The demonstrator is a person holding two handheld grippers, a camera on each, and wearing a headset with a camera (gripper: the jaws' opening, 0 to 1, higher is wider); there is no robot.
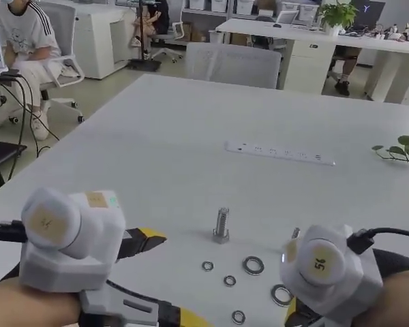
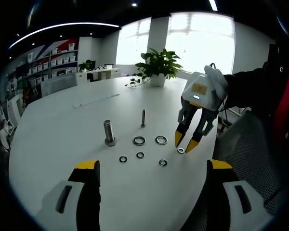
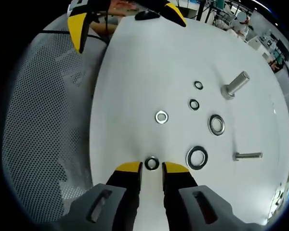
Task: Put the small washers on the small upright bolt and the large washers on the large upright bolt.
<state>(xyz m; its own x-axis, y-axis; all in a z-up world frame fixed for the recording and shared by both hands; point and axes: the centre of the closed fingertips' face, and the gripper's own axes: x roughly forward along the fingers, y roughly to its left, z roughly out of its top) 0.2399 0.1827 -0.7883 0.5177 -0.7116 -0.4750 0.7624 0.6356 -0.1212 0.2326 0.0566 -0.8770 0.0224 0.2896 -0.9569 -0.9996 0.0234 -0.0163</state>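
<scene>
Right gripper (image 3: 152,169), jaws narrowly parted, straddles a small washer (image 3: 151,163) at bottom centre; left gripper (image 2: 152,165), jaws spread wide, stands farther off.

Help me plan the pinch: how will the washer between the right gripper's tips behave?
Lying flat and thin on the smooth table, the washer may skid from the right gripper. Looks metal: probably stiff. On edge, could roll.

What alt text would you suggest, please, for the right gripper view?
The right gripper, jaws narrowly parted, straddles a small washer lying on a white table. Beyond lie five more washers, a large bolt and a small bolt.
</scene>
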